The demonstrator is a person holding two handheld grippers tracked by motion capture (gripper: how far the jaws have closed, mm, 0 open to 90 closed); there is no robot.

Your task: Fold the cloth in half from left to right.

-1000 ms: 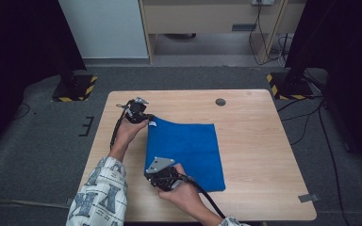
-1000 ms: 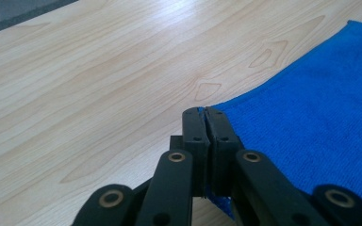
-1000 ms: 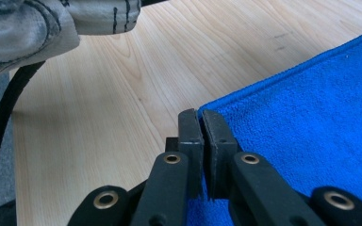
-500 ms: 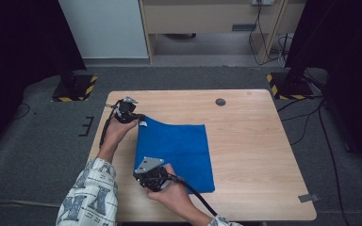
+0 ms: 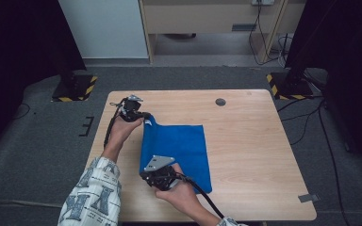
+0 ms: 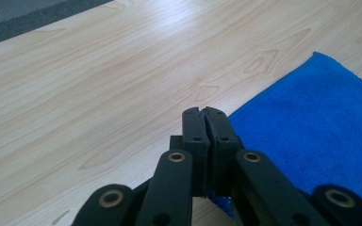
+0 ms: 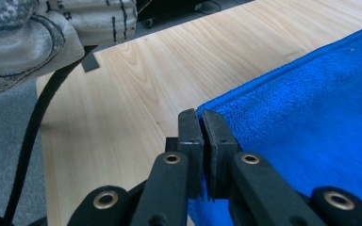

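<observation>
Grey carpet surrounds a pale wooden worktop (image 5: pixel 254 155), with two yellow-and-black striped stand bases on the floor beyond its far corners and a small dark disc (image 5: pixel 220 101) lying near its far edge. On the worktop a blue cloth (image 5: pixel 181 148) lies left of centre, its right part flat and its left edge lifted. The left gripper (image 5: pixel 143 117), held in the person's left hand (image 5: pixel 121 129) near the far left of the worktop, has its fingers (image 6: pixel 195 127) pressed together on the cloth's far left corner; in the left gripper view blue fabric shows just below and beside the closed tips. The right gripper (image 5: pixel 146 175), in the right hand (image 5: pixel 181 195) near the near edge, likewise has its fingers (image 7: pixel 191 129) clamped on the cloth's near left corner, with the fabric's edge running up to the tips in the right gripper view (image 7: pixel 311 108). A patterned sleeve (image 5: pixel 92 197) covers the left forearm, and a black cable (image 5: pixel 202 197) trails from the right gripper.
</observation>
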